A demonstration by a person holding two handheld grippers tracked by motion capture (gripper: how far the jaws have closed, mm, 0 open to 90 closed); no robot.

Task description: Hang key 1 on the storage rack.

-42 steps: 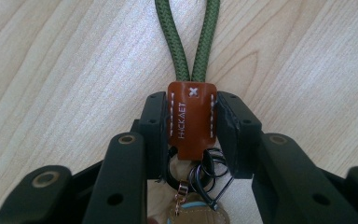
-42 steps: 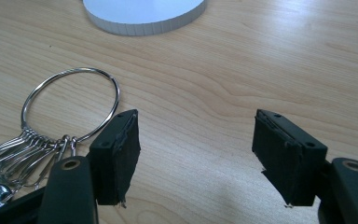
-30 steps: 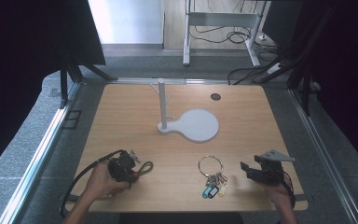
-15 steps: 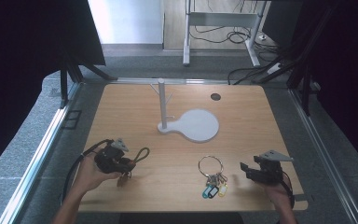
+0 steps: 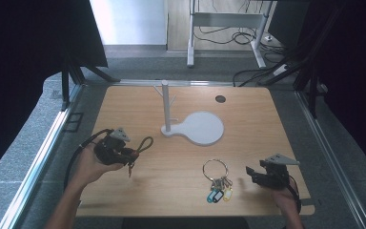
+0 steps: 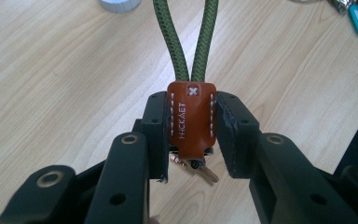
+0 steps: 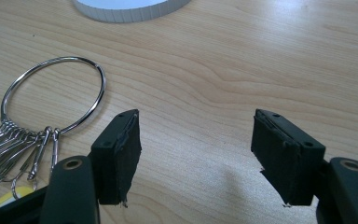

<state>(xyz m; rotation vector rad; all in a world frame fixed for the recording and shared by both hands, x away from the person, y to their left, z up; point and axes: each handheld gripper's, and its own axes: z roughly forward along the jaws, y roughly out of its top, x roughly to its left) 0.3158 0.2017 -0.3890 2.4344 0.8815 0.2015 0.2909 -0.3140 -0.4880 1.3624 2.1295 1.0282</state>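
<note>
between the left claw jaws, a brown leather tag with green cord loop is gripped; right claw gapes empty; next, likely hanging the loop on the white stand.

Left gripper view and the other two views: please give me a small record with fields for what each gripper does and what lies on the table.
left gripper: shut on the brown leather tab of a green cord loop, lifted off the table
right gripper: open, holds nothing, low over the table
key ring: lies on the table, beside the right gripper
white stand: mid-table, nothing hangs on it
</note>
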